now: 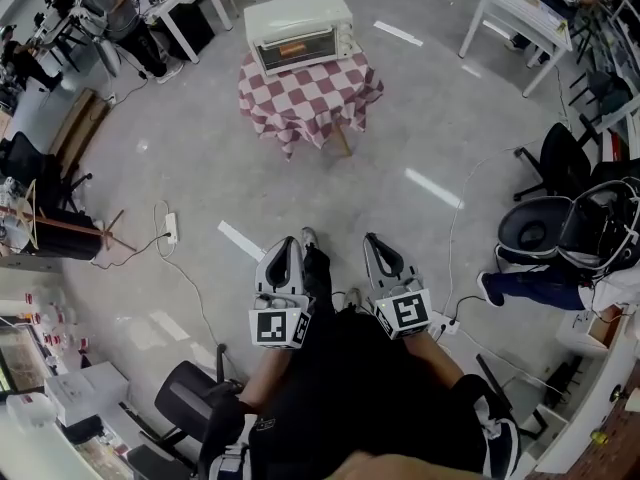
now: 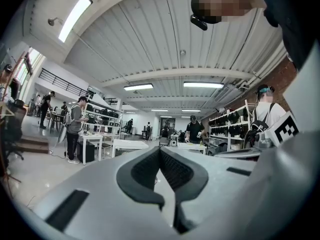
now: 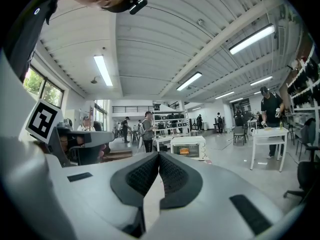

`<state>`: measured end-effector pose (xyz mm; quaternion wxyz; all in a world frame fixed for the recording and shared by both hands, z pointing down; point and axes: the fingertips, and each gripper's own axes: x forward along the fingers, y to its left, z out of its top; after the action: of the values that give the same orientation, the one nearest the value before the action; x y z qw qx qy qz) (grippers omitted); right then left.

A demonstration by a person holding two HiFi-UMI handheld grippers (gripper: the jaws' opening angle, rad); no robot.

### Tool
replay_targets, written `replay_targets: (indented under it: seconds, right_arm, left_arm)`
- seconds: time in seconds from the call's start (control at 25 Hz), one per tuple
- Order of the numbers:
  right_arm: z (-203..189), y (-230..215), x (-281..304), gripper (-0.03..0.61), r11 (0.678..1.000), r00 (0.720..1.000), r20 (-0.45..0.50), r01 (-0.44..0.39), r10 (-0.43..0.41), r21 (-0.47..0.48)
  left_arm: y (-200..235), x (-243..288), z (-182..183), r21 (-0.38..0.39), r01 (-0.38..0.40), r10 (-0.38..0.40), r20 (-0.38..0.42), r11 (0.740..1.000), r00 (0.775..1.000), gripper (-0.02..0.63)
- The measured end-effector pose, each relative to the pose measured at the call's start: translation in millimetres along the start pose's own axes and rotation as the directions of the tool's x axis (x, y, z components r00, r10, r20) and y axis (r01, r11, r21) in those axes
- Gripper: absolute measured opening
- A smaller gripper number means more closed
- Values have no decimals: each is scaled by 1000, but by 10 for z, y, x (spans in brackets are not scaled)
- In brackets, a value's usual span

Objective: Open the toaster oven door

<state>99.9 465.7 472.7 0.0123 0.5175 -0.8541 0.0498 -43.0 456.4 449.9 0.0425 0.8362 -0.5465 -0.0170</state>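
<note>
Head view is showing the toaster oven (image 1: 299, 30) sitting at the checkered table's (image 1: 310, 98) far edge, door shut — well ahead of both jaws, lying crosswise. Left gripper (image 1: 286, 253) and right gripper (image 1: 378, 251) are pressing closed, empty, neither clearly nearer.

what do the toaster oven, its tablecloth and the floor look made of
Toaster oven: probably cream painted metal, glass door showing an orange glow inside.
Tablecloth: soft fabric, red-and-white check, draping in folds.
Floor: likely polished concrete, grey, mirroring ceiling lights.
</note>
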Motion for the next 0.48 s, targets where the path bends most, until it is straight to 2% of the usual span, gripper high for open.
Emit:
replay_targets:
  seconds: [0.24,0.48]
  right_arm:
    - [-51,-211,406,26,1000,1000,-7,9,-9,-15]
    - [53,-494,1058,26,999,1000,-16,17,-17,-28]
  left_arm:
    - [203,481,-116,-20,7,-7,1,1000,1000,8]
    - [545,1232,10,-34,16,-16,21,999,1000,8]
